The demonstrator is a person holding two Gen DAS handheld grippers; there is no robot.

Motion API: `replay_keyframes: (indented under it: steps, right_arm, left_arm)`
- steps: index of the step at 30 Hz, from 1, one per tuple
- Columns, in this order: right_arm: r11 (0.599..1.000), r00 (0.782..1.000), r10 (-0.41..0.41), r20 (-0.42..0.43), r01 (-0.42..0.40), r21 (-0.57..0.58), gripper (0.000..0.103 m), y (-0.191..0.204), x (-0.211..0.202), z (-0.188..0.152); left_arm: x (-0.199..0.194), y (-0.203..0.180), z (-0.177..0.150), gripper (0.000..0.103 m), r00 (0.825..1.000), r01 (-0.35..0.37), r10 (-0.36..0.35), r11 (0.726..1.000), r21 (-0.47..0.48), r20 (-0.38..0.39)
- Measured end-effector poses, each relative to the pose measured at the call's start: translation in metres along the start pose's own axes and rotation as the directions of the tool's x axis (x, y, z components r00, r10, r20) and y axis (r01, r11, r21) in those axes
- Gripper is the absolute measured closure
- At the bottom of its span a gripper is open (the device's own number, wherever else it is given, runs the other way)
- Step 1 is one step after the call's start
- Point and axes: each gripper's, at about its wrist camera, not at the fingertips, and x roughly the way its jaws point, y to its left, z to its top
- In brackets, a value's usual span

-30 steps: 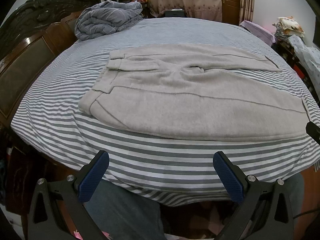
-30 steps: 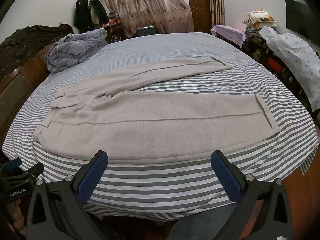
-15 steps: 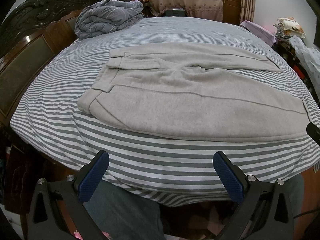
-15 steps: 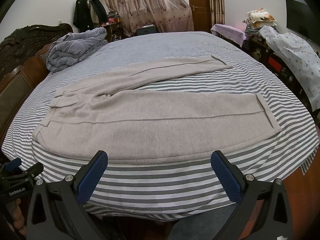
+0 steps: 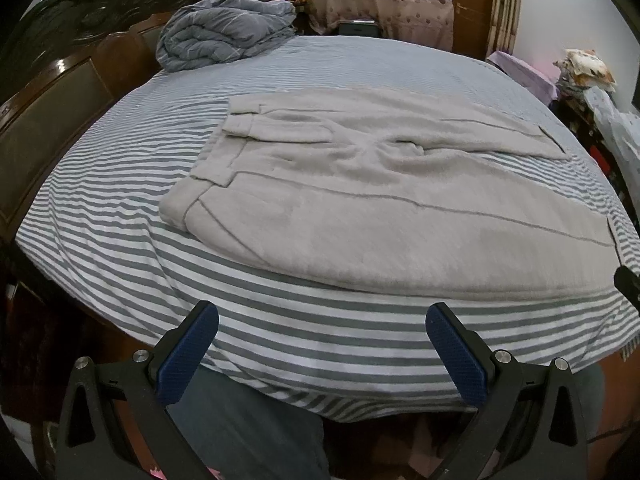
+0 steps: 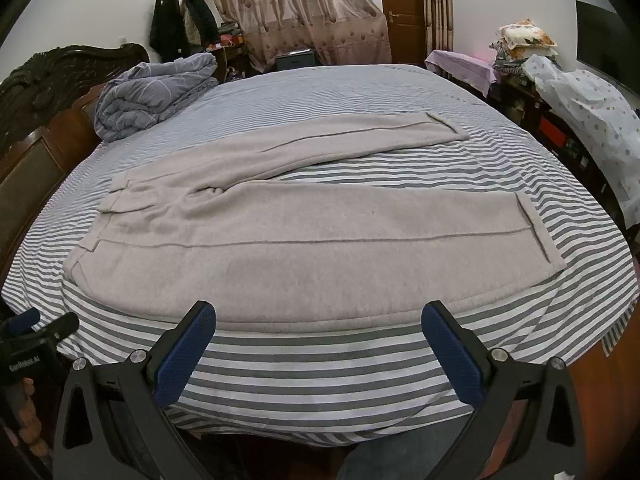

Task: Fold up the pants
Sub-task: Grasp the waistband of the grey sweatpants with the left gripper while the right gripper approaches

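I am seeing the grey sweatpants (image 5: 380, 208) lying flat on the bed (image 5: 120, 184), which is wearing a grey and white striped sheet. The waistband is pointing toward the dark wooden headboard (image 5: 60, 92), and the 2 legs are spreading apart toward the other side, with a strip of sheet showing between them. The left tongs (image 5: 322, 350) are hovering spread wide over the near edge of the bed, holding nothing. The right tongs (image 6: 318, 346) are also spread wide and holding nothing, just before the near leg of the sweatpants. A folded blue-grey quilt (image 6: 152, 92) is resting at the far corner beside the headboard.
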Motion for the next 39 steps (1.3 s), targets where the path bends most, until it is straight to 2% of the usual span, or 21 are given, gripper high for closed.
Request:
replay_keyframes:
  steps: [15, 21, 28, 29, 31, 34, 36, 39]
  right_arm:
    - [0.995, 0.999, 0.031, -0.032, -0.034, -0.096, 0.001, 0.023, 0.03, 0.026]
    - [0.991, 0.997, 0.052, -0.066, -0.059, -0.118, 0.001, 0.038, 0.063, 0.041]
    - [0.988, 0.995, 0.062, -0.076, -0.072, -0.134, 0.001, 0.058, 0.108, 0.065]
    - [0.989, 0.995, 0.059, -0.079, -0.07, -0.134, 0.001, 0.061, 0.114, 0.069]
    - [0.989, 0.994, 0.063, -0.084, -0.073, -0.125, 0.001, 0.066, 0.13, 0.077]
    - [0.99, 0.993, 0.063, -0.096, -0.074, -0.117, 0.002, 0.072, 0.149, 0.086]
    - [0.99, 0.992, 0.059, -0.107, -0.072, -0.119, 0.002, 0.076, 0.161, 0.089]
    - [0.989, 0.992, 0.055, -0.114, -0.07, -0.132, 0.002, 0.08, 0.178, 0.088]
  left_arm:
    - [0.033, 0.059, 0.044, 0.0, 0.999, -0.043, 0.044, 0.994, -0.103, 0.011]
    - [0.05, 0.102, 0.081, 0.0, 0.997, -0.058, 0.064, 0.985, -0.162, 0.031]
    - [0.084, 0.156, 0.144, 0.001, 0.995, -0.066, 0.081, 0.972, -0.226, 0.058]
    - [0.089, 0.161, 0.152, 0.002, 0.995, -0.056, 0.072, 0.972, -0.228, 0.063]
    - [0.101, 0.17, 0.17, 0.01, 0.997, -0.03, 0.047, 0.971, -0.239, 0.063]
    - [0.126, 0.182, 0.198, 0.022, 0.997, 0.055, -0.041, 0.965, -0.255, 0.057]
    - [0.145, 0.19, 0.214, 0.027, 0.992, 0.127, -0.12, 0.948, -0.293, 0.042]
    - [0.185, 0.207, 0.237, 0.044, 0.973, 0.211, -0.229, 0.896, -0.391, -0.001]
